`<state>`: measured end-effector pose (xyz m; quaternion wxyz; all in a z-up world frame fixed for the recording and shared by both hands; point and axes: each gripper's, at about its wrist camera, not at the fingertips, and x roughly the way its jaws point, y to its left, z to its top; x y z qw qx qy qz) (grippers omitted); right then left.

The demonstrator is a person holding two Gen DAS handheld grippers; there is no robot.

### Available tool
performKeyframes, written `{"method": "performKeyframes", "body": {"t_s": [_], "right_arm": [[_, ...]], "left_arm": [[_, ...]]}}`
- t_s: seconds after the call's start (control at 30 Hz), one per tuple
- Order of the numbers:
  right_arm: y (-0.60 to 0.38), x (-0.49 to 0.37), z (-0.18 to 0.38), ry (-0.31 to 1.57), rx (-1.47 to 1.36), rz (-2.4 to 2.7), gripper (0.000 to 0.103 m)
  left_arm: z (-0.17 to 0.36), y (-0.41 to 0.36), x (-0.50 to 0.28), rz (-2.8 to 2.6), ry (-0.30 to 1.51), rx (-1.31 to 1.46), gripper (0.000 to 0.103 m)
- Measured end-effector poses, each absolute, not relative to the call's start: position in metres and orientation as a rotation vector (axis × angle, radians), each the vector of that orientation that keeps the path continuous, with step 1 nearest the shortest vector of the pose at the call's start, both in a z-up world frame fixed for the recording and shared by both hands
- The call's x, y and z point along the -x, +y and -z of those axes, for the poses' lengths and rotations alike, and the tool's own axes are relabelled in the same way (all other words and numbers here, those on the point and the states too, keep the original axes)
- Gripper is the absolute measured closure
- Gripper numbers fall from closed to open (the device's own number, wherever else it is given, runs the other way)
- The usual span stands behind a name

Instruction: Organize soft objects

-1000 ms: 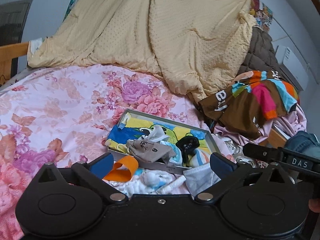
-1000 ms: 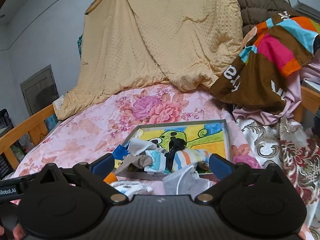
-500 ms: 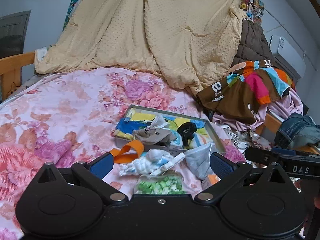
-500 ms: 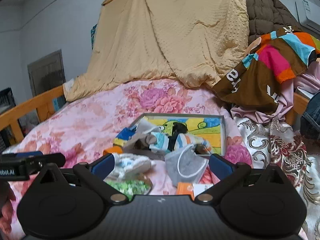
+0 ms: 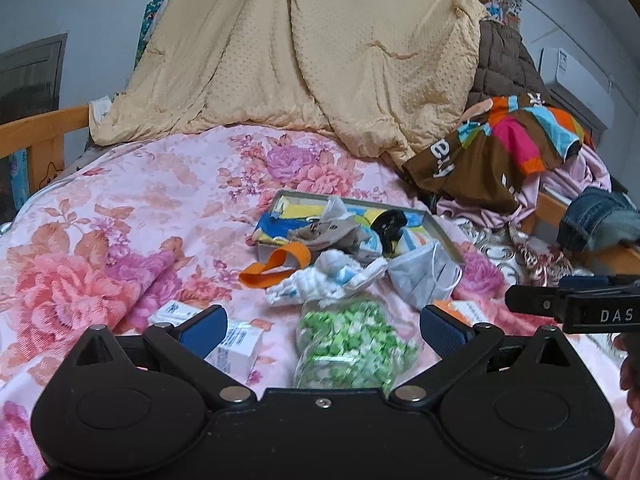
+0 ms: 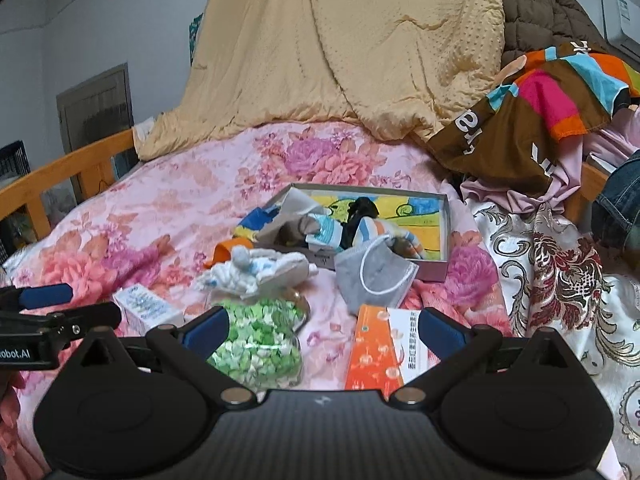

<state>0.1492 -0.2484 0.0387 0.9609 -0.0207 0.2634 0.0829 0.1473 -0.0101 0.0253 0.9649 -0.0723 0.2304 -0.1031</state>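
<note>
A shallow box with a cartoon picture inside [image 5: 436, 226] [image 6: 446, 224] lies on the floral bedspread and holds socks, a grey cloth and a black item. In front of it lie a white-blue sock bundle [image 5: 320, 280] [image 6: 256, 268], a grey face mask [image 5: 420, 276] [image 6: 372, 272] and an orange band [image 5: 276, 264]. A clear bag of green-white bits [image 5: 348, 340] [image 6: 260, 344] lies nearest. My left gripper [image 5: 324, 326] is open and empty above that bag. My right gripper [image 6: 322, 328] is open and empty, between the bag and an orange carton [image 6: 372, 352].
Small white boxes [image 5: 236, 344] [image 6: 144, 308] lie at the left. A yellow quilt [image 5: 320, 60] hangs at the back. Piled clothes and a striped brown garment [image 5: 500, 152] fill the right side. A wooden bed rail [image 6: 60, 168] runs on the left.
Both grippers have drawn back from the box toward the near side of the bed; the bag of green bits, white boxes and orange carton have come into view.
</note>
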Motion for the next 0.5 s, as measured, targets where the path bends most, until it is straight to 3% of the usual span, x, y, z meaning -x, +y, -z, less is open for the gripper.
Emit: {"method": "performKeyframes", "body": {"t_s": [0.5], "right_arm": [[-0.232,-0.133,-0.026,0.595,0.145,-0.123,0.0]], "left_arm": [[-0.012,-0.013,-0.127,0.226,0.517,0.085,0.001]]}}
